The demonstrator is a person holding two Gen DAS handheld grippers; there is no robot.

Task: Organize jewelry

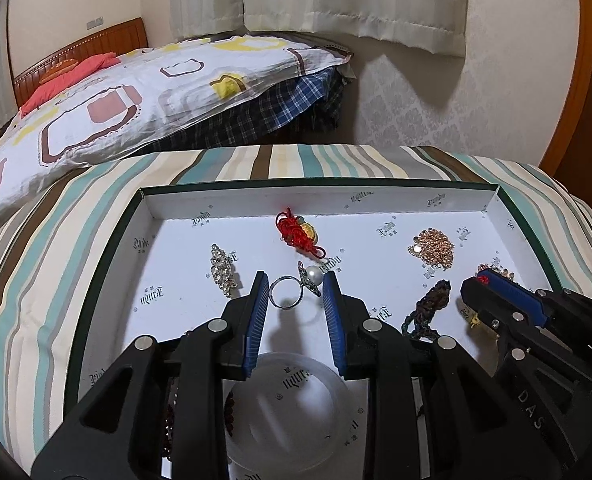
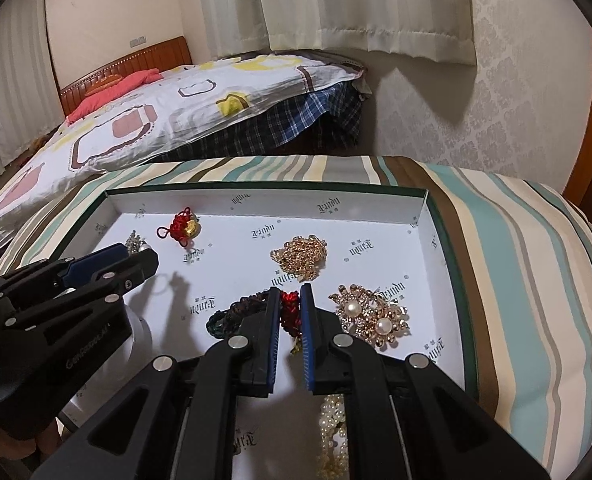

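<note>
Your left gripper (image 1: 295, 294) stands over the white floor of the shallow box lid (image 1: 320, 190), pointing down and forward. Its jaws are partly open, and the pearl ring (image 1: 296, 290) lies between the blue pads (image 1: 256, 316); a gap shows on each side of the ring, so neither pad presses on it. The ring's band lies toward the left pad, its pearl toward the right pad.

Your right gripper (image 2: 290, 304) is at the right side of the same lid. Its jaws are drawn close together, with a narrow slot between the pads. A red knotted cord (image 2: 289, 309) shows in that slot, with a yellow bit below it. You cannot tell from either view whether the pads pinch the cord or merely stand over it.

Other pieces on the lid floor:
- Red knot charm with a gold bead (image 1: 298, 232), near the far wall, beyond the ring.
- Rhinestone brooch (image 1: 225, 270), left of the left gripper.
- Gold chain heap (image 1: 434, 248), toward the far right.
- Dark braided cord (image 1: 426, 312), between the two grippers.
- Gold and pearl brooch (image 2: 370, 314), just right of the right gripper.
- Pearl strand (image 2: 332, 432), under the right gripper body.
- Clear round container (image 1: 292, 404), under the left gripper, empty as far as the view shows.

The lid rests on a striped cover (image 1: 56, 240); a bed with a patterned quilt (image 1: 136, 92) stands behind it
</note>
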